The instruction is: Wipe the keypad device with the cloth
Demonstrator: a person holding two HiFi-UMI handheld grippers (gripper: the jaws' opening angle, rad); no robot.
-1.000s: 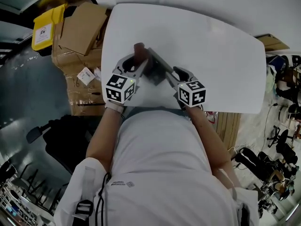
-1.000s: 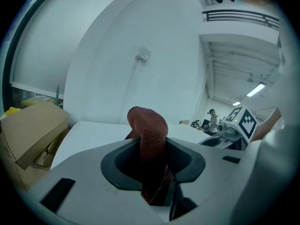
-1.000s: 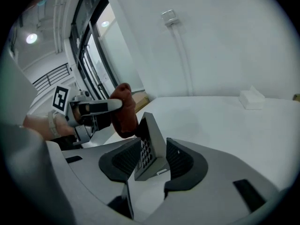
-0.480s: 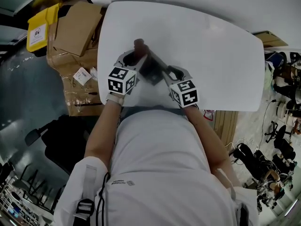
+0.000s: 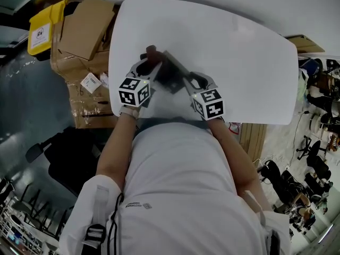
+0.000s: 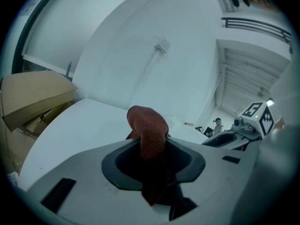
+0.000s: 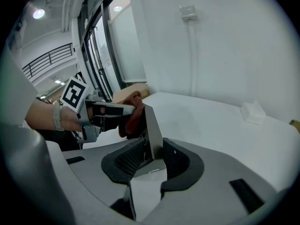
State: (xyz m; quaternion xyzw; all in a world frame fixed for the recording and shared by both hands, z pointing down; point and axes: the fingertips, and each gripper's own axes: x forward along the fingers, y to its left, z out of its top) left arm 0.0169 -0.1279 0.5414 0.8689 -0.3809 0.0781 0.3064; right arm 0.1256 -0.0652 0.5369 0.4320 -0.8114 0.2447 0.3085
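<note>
Fingers (image 7: 127, 162) of the right gripper (image 7: 152, 157) have just been closing and sit part-way in, pads clamped on the two faces of the flat grey slab-shaped keypad device (image 7: 151, 125), which stands on edge between them, tilting up and away. On the left gripper (image 6: 152, 165) the fingers are pinched on a rust-red terry cloth (image 6: 147, 123), with a rounded wad of it sticking out past the tips

We read the split as one hand steadying and one hand wiping. The device is tipped up so a broad face turns to the cloth side, and the wad pokes out so that fabric, not plastic, meets it. In the right gripper view the cloth lies against the device's far upper corner; it looks like touching, but we can't rule out a sliver of gap. Whether the device's low end rests on the white oval desk (image 5: 239, 47) we can't tell

The device sits by the near edge of the desk, in its left half, with the grippers flanking it. The far and right parts of the desk are mostly open, with only a small white block (image 7: 255, 111) out there, so strokes can run that way. The tight sides are the left edge, where brown cardboard boxes (image 5: 85, 28) stack just off the desk, and the near edge, with the person's torso (image 5: 180, 185) close behind
</note>
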